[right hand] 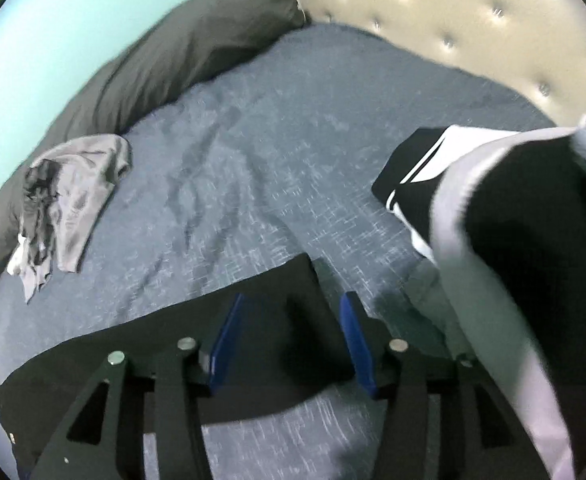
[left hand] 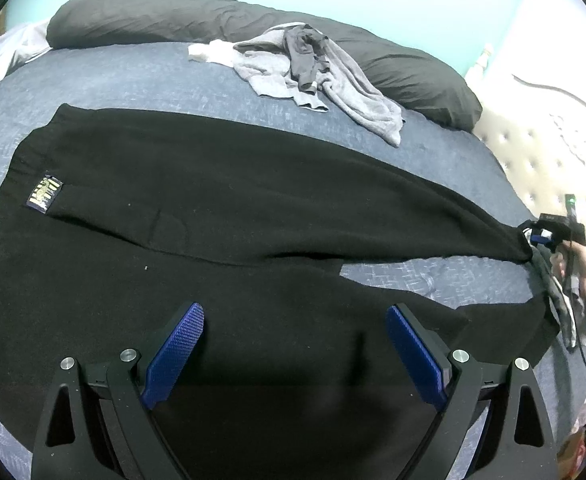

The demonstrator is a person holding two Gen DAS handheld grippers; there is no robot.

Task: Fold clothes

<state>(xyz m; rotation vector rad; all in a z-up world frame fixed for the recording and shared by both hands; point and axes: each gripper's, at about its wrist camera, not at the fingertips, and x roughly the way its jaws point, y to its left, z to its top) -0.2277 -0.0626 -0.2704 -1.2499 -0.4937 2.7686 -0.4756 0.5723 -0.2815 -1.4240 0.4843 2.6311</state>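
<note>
Black trousers (left hand: 213,200) flat on bed (left hand: 133,76); left gripper (left hand: 295,344) spread above them, empty. Right gripper (right hand: 291,336) at three o'clock, parted, seemingly clear of the hem.

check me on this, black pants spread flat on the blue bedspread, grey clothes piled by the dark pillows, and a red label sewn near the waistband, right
Not quite: the label near the waistband of the black pants is gold on dark, not red, as the left wrist view shows. The rest holds: the pants lie spread on the blue bedspread, and the grey clothes sit piled by the dark pillows.
</note>
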